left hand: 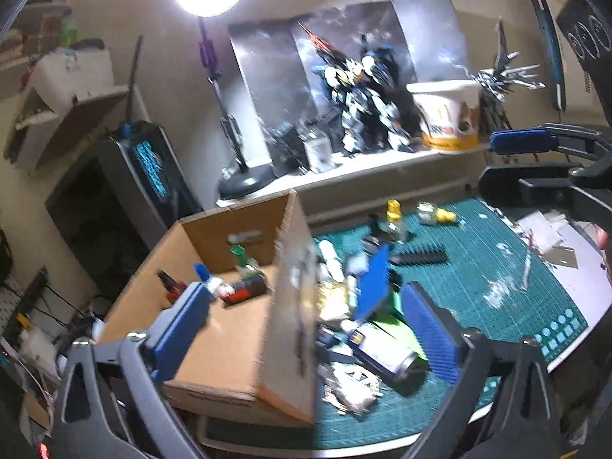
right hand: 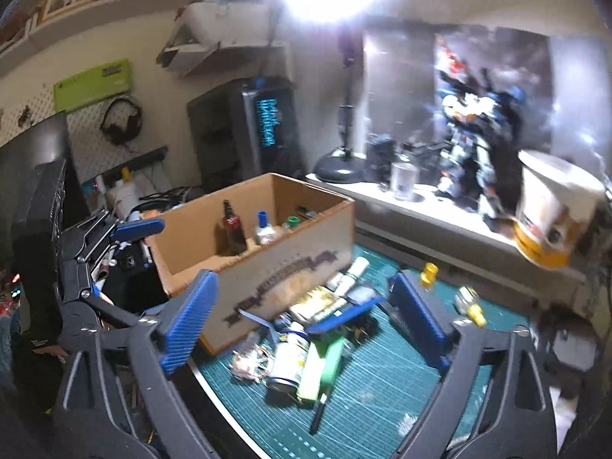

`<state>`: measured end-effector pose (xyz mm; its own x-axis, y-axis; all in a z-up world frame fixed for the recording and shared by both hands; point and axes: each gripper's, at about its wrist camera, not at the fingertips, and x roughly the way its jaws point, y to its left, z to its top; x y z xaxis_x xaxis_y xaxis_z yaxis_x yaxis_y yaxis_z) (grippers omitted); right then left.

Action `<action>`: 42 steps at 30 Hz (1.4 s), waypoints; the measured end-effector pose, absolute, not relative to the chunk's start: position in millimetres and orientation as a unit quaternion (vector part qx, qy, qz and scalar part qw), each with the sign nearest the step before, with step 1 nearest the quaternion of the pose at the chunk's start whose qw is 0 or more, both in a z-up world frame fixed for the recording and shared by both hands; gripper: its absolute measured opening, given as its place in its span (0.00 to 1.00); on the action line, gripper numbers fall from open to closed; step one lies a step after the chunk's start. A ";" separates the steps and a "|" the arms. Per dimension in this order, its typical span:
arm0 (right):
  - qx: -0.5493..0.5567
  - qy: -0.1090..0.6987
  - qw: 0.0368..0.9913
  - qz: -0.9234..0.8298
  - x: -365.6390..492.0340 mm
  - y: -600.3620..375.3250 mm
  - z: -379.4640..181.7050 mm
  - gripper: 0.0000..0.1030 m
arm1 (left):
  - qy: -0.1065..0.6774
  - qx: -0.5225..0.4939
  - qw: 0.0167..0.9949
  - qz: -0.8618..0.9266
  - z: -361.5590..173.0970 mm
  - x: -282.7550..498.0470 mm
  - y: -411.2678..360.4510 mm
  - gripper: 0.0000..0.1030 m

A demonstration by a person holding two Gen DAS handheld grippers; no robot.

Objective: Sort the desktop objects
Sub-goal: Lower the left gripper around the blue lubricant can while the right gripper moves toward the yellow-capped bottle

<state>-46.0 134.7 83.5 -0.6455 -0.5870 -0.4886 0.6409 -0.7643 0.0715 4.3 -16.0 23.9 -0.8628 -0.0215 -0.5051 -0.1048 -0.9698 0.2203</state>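
Clutter fills the green cutting mat (right hand: 382, 390) at the lower centre of both views: a spray can (right hand: 288, 359) on its side, a green packet (right hand: 321, 363) touching it, and 2 yellow-capped bottles (right hand: 470, 304) further right. The cardboard box (right hand: 290, 271) at centre left holds several small bottles, among them a dark one (right hand: 231, 229). The left gripper (left hand: 306, 329) stands wide with nothing between its blue pads, straddling the box wall. The right gripper (right hand: 302, 325) is likewise spread wide over the pile, gripping nothing, though blur smears the detail.

Robot model (left hand: 363, 103) before posters; headphones (right hand: 120, 120) on pegboard (blurred, probably); lamp (right hand: 340, 164).
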 end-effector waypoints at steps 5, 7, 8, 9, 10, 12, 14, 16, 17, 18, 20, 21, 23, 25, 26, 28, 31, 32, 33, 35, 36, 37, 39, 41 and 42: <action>0.270 0.025 0.319 -0.908 -33.5 170.9 44.2 0.99 | 0.077 -0.263 0.072 0.959 -9.9 17.0 -11.2 1.00; 0.260 0.017 0.309 -0.914 -25.0 184.4 33.1 0.99 | 0.057 -0.244 0.094 0.964 -27.1 30.3 -16.3 1.00; 0.251 0.014 0.300 -0.920 -18.9 191.9 27.3 0.99 | 0.058 -0.239 0.095 0.965 -34.1 33.1 -16.7 1.00; 0.241 0.011 0.291 -0.926 -12.8 199.5 21.5 0.99 | 0.067 -0.242 0.089 0.964 -42.3 33.3 -14.4 1.00; 0.235 0.014 0.279 -0.931 -8.1 205.5 15.8 0.99 | 0.077 -0.245 0.083 0.963 -50.9 33.2 -11.7 1.00; 0.237 0.026 0.251 -0.938 -2.7 214.6 4.1 0.99 | 0.086 -0.239 0.071 0.965 -63.1 35.1 -5.0 1.00; 0.243 0.030 0.232 -0.941 0.2 220.3 -4.5 0.99 | 0.061 -0.207 0.069 0.974 -71.6 45.8 -1.6 1.00; 0.249 0.021 0.222 -0.942 3.8 226.7 -12.8 0.99 | 0.029 -0.188 0.073 0.979 -79.3 53.6 1.1 1.00; 0.252 0.014 0.219 -0.943 6.2 231.2 -17.6 0.99 | 0.012 -0.191 0.078 0.978 -82.6 55.0 2.1 1.00; 0.253 0.007 0.216 -0.943 8.8 236.0 -22.5 0.99 | 0.002 -0.199 0.080 0.977 -84.3 54.0 3.3 1.00; 0.256 -0.002 0.210 -0.944 11.4 244.8 -30.5 0.99 | -0.012 -0.213 0.082 0.974 -88.4 49.6 7.7 1.00; 0.257 -0.005 0.204 -0.945 11.4 249.1 -33.2 0.99 | -0.019 -0.219 0.083 0.972 -90.6 47.4 10.1 1.00; 0.260 -0.011 0.190 -0.947 10.9 257.7 -38.1 0.99 | -0.019 -0.226 0.085 0.970 -92.0 42.9 13.9 1.00; 0.251 -0.016 0.175 -0.952 14.0 266.8 -38.8 0.99 | -0.012 -0.229 0.081 0.970 -93.0 39.7 16.9 1.00; 0.246 -0.019 0.168 -0.954 15.8 271.4 -39.0 0.99 | -0.012 -0.230 0.080 0.970 -93.6 38.7 16.9 1.00; 0.245 -0.030 0.169 -0.954 17.6 279.8 -40.9 0.99 | -0.012 -0.235 0.077 0.969 -95.6 36.4 16.0 1.00; 0.248 -0.046 0.172 -0.952 17.0 293.5 -45.1 0.99 | -0.003 -0.246 0.076 0.966 -98.5 25.4 15.4 1.00; 0.245 -0.048 0.166 -0.954 17.4 296.8 -45.4 0.99 | -0.003 -0.251 0.071 0.965 -98.5 21.2 14.4 1.00; 0.242 -0.048 0.161 -0.955 18.1 299.7 -45.5 0.99 | -0.004 -0.256 0.066 0.964 -98.4 16.9 13.1 1.00; 0.242 -0.051 0.160 -0.956 18.1 303.5 -45.8 0.99 | -0.012 -0.266 0.059 0.962 -98.4 8.7 10.6 1.00; 0.242 -0.053 0.160 -0.956 18.0 305.3 -46.0 0.99 | -0.018 -0.271 0.055 0.961 -98.9 4.9 9.8 1.00; 0.243 -0.055 0.163 -0.955 17.7 306.2 -46.6 0.99 | -0.030 -0.273 0.046 0.961 -98.6 1.5 9.0 1.00; 0.245 -0.060 0.180 -0.951 17.5 305.5 -49.4 1.00 | -0.055 -0.275 0.025 0.960 -97.7 -5.0 7.5 1.00; 0.247 -0.063 0.198 -0.947 17.6 302.4 -52.2 1.00 | -0.057 -0.303 0.005 0.951 -99.9 -22.4 12.7 1.00; 0.246 -0.062 0.202 -0.946 18.0 300.1 -52.9 1.00 | -0.057 -0.319 -0.005 0.946 -101.1 -31.6 15.6 1.00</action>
<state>18.0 300.1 -52.9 -0.7979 -0.4125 -0.4396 0.3517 -0.9108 0.2162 -31.6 15.6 -101.1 -0.7965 0.0261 -0.6040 0.0465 -0.9935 -0.1042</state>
